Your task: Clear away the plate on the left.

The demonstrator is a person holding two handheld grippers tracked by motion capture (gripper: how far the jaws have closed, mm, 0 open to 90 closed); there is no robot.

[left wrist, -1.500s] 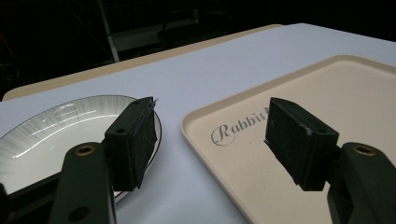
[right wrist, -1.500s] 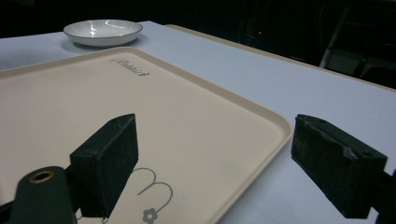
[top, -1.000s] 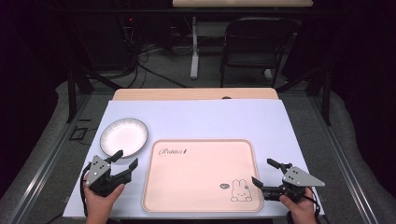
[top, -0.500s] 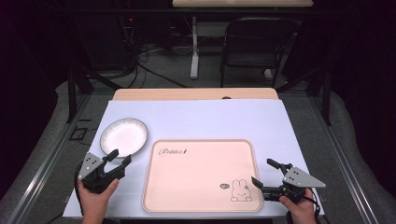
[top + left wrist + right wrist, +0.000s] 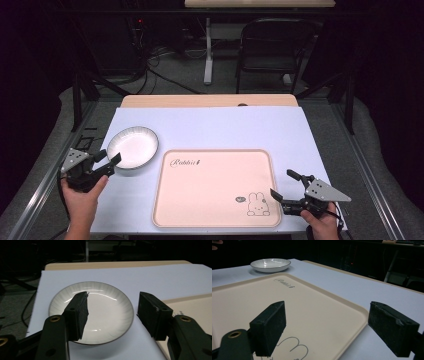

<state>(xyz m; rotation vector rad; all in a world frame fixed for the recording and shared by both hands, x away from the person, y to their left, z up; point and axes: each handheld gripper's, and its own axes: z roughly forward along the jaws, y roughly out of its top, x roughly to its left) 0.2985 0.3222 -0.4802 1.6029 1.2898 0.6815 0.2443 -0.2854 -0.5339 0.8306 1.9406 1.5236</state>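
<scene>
A white round plate [image 5: 132, 146] with a dark rim sits at the left of the pale sheet-covered table. My left gripper [image 5: 110, 159] is open just short of the plate's near-left rim and holds nothing. In the left gripper view its jaws stand wide apart above the plate [image 5: 107, 325], with the gripper [image 5: 112, 300] centred over the near half. A cream tray [image 5: 216, 187] with a rabbit drawing lies in the middle front. My right gripper [image 5: 281, 183] is open at the tray's right edge. In the right gripper view it [image 5: 329, 322] straddles the edge of the tray [image 5: 287, 305].
A wooden strip [image 5: 207, 100] runs along the table's far edge. Behind it stand a dark chair [image 5: 272, 50] and a table leg with cables on the floor. Metal rails [image 5: 40, 180] flank the table on both sides.
My left gripper has moved left and away from the tray's left edge up to the plate's near rim. The right gripper has stayed still.
</scene>
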